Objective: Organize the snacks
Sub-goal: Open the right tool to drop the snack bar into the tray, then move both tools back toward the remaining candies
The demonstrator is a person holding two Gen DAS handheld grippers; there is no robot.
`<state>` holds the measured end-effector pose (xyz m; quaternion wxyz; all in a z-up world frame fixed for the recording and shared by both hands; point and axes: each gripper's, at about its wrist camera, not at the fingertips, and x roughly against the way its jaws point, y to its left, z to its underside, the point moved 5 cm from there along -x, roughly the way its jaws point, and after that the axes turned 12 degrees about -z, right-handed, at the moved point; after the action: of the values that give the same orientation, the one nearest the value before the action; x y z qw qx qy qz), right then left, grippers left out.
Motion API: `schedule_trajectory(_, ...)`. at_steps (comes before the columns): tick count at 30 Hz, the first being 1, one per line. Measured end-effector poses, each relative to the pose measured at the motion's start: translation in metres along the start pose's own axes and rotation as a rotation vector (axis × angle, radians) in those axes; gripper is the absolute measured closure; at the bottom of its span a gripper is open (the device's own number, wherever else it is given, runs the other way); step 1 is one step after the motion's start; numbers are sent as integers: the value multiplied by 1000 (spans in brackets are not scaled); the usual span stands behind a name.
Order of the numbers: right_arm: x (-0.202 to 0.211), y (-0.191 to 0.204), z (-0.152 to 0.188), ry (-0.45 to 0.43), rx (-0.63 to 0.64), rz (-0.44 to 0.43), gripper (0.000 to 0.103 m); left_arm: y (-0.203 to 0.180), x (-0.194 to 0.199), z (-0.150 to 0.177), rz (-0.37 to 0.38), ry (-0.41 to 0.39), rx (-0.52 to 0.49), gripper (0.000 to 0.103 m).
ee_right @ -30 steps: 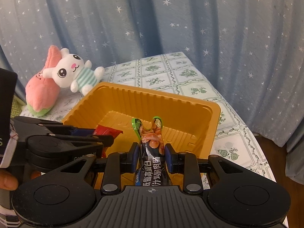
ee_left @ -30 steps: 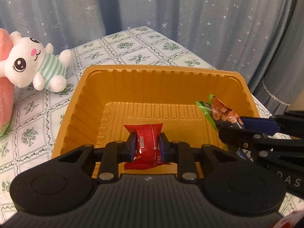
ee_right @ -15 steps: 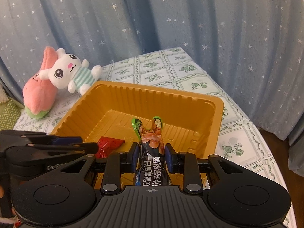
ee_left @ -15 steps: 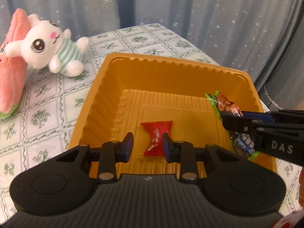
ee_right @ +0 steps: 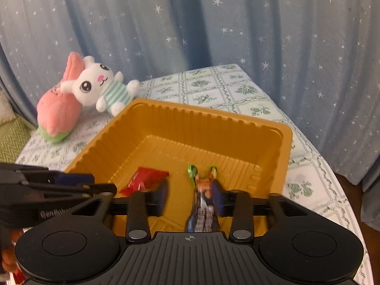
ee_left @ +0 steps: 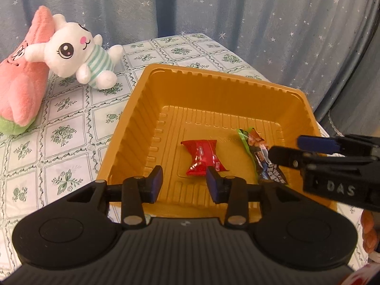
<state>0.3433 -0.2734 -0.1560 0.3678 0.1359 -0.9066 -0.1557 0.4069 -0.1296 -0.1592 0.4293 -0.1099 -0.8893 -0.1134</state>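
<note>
An orange plastic tray [ee_left: 133, 109] stands on the flowered tablecloth. On its floor lies a red snack packet [ee_left: 201, 156], just beyond my left gripper [ee_left: 184, 181]. That gripper's jaws are opening and nothing is between them. A green and blue snack packet [ee_right: 201, 204] stands on end over the tray's near right part. It is between the jaws of my right gripper [ee_right: 190, 197], which are opening and blurred. The packet leans by the right finger, and the left finger is well clear of it. In the left wrist view the same packet [ee_left: 258, 152] shows at the right gripper's tips.
A white plush rabbit [ee_left: 80, 57] leans on a pink plush [ee_left: 21, 90] at the table's far left. A starred blue curtain [ee_right: 213, 35] hangs behind. The table's edge [ee_right: 342, 190] runs close along the tray's right side. A green cushion [ee_right: 11, 140] lies off the left.
My left gripper let go of the red packet, which now lies on the tray floor, and drew back with its jaws spreading. My right gripper's jaws have parted from the green and blue packet.
</note>
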Motion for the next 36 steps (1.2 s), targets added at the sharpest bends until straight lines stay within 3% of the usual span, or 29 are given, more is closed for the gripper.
schedule_trajectory(2, 9, 2, 4, -8, 12, 1, 41, 0, 7, 2, 0, -7, 2, 64)
schedule_trajectory(17, 72, 18, 31, 14, 20, -51, 35, 6, 77, 47, 25, -26, 74, 60)
schedule_trajectory(36, 112, 71, 94, 101, 97, -155, 33, 51, 149, 149, -75, 51, 172, 60)
